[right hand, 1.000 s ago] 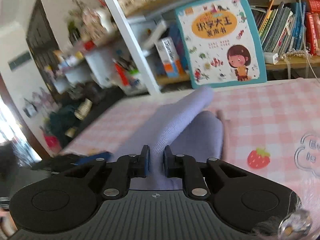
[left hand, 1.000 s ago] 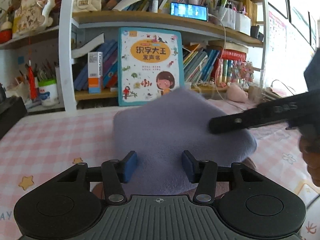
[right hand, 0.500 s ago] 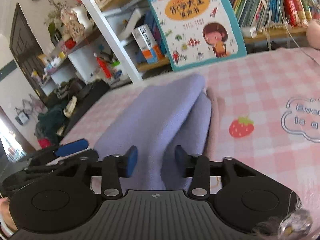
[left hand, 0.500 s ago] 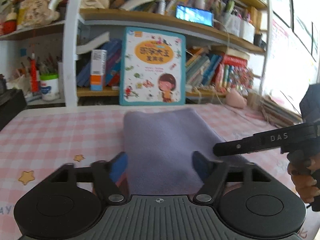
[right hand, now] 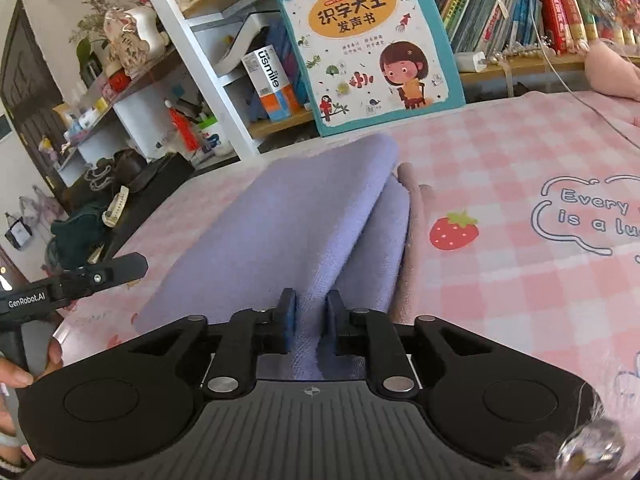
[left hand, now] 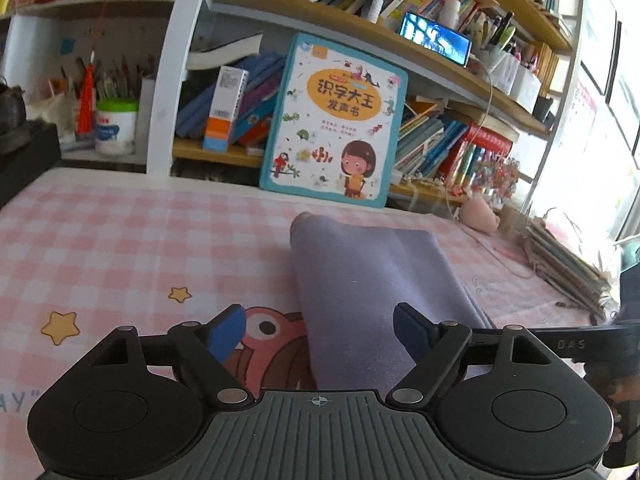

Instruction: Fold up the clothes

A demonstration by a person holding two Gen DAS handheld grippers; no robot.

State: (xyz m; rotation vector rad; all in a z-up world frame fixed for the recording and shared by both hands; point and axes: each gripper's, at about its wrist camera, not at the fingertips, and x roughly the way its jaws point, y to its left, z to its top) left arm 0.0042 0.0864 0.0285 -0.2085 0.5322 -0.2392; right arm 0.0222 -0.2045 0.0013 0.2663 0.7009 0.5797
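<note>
Right tongs (right hand: 311,314) pinching folded cloth (right hand: 288,216) near the book (right hand: 368,40), left tongs (left hand: 320,334) spread: tugging could undo layers.

Left gripper (left hand: 320,334): black linkage arms, silver pivot screws, blue pads (left hand: 226,332), ribbed grey housing behind jaws with crosshair mark. Right gripper (right hand: 311,314): same build, dark blue pads; its side reads "DAS". Left side reads "GenRobot.AI".

The folded lilac garment (right hand: 320,216) is matt, napped terry-like cloth. The pink checked tablecloth (right hand: 500,280) looks smooth. The black plastic grippers' finger pads (left hand: 226,334) are blue and matt.
</note>
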